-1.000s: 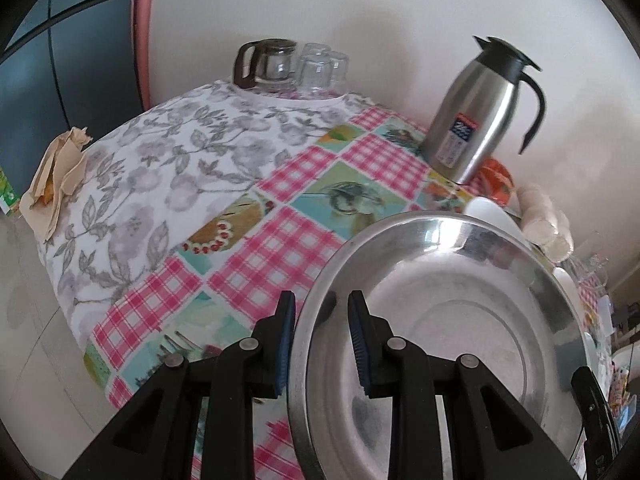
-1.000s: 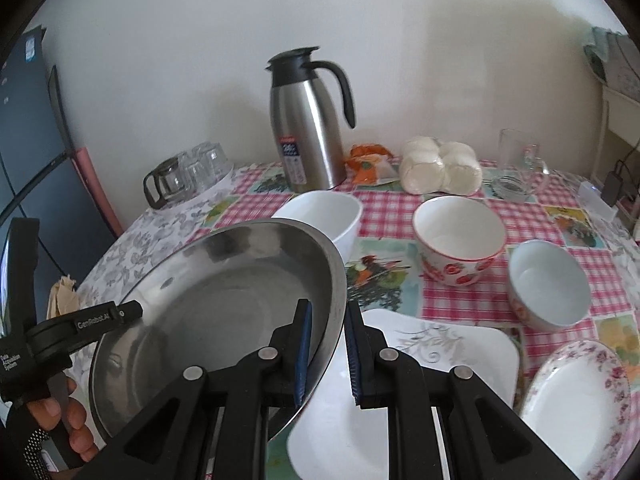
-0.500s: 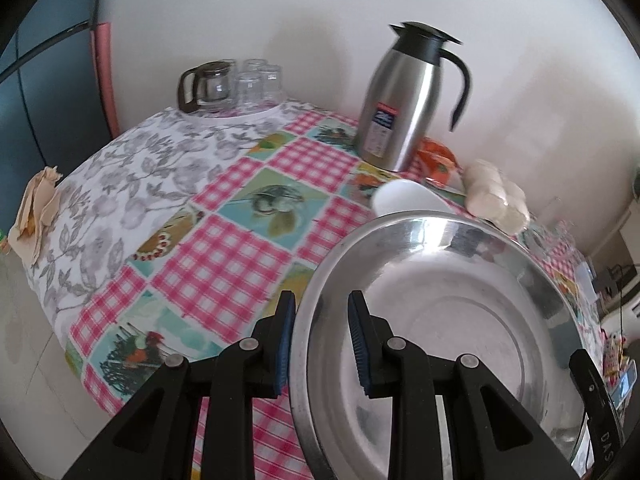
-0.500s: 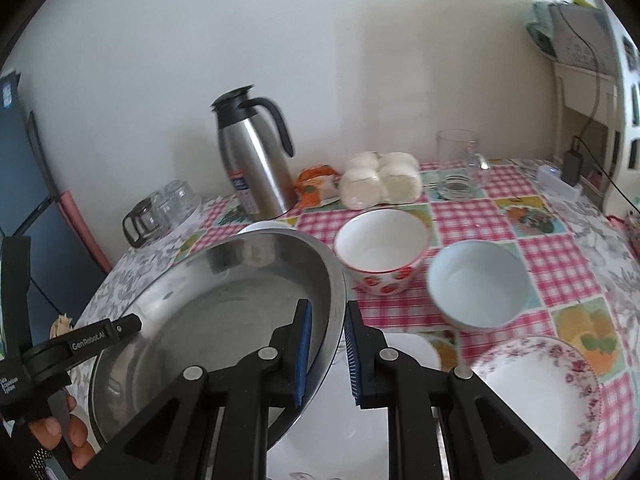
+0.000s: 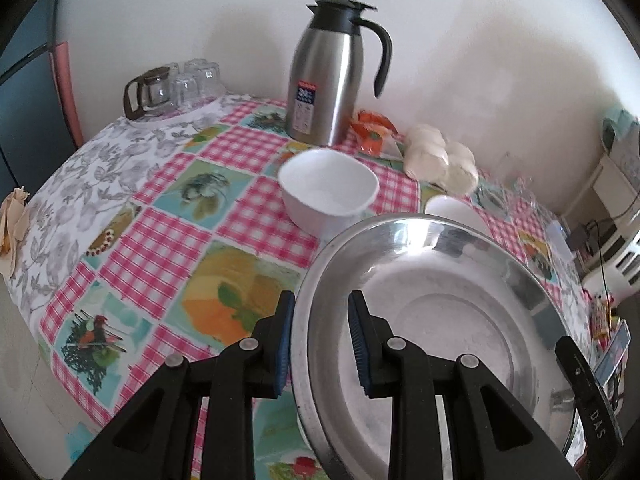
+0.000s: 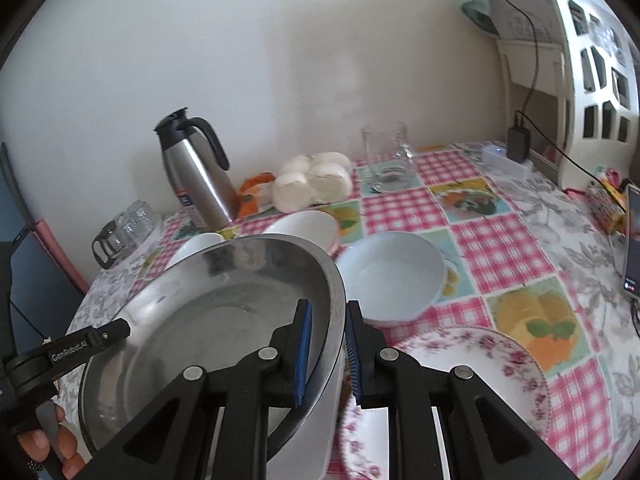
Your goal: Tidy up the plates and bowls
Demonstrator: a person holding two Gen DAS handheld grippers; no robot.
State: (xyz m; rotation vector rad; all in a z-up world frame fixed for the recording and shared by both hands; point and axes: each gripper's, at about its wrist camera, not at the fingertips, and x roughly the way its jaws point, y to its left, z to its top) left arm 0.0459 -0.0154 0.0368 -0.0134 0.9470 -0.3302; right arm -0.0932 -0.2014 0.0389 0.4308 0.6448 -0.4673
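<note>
A large steel basin [image 5: 440, 320] hangs tilted above the table, carried by both grippers. My left gripper [image 5: 320, 300] is shut on its left rim, one pad inside and one outside. My right gripper [image 6: 328, 306] is shut on the opposite rim of the steel basin [image 6: 224, 312]. Below and beyond it on the checked cloth sit a white bowl [image 6: 390, 276], a floral plate [image 6: 472, 364], a red-patterned bowl [image 6: 304, 228] and another white bowl [image 5: 328, 196]. A white plate [image 6: 332, 396] lies partly hidden under the basin.
A steel thermos [image 5: 328, 84] stands at the back by the wall, with a bag of buns [image 5: 440, 160] to its right. A glass teapot with glasses [image 5: 172, 88] sits back left, a glass jug [image 6: 386, 156] back right. A phone [image 6: 632, 240] lies at the right edge.
Both grippers have carried the basin to the right across the table. The thermos and teapot slid left in view; the white bowls and floral plate came nearer. Both grips stayed the same.
</note>
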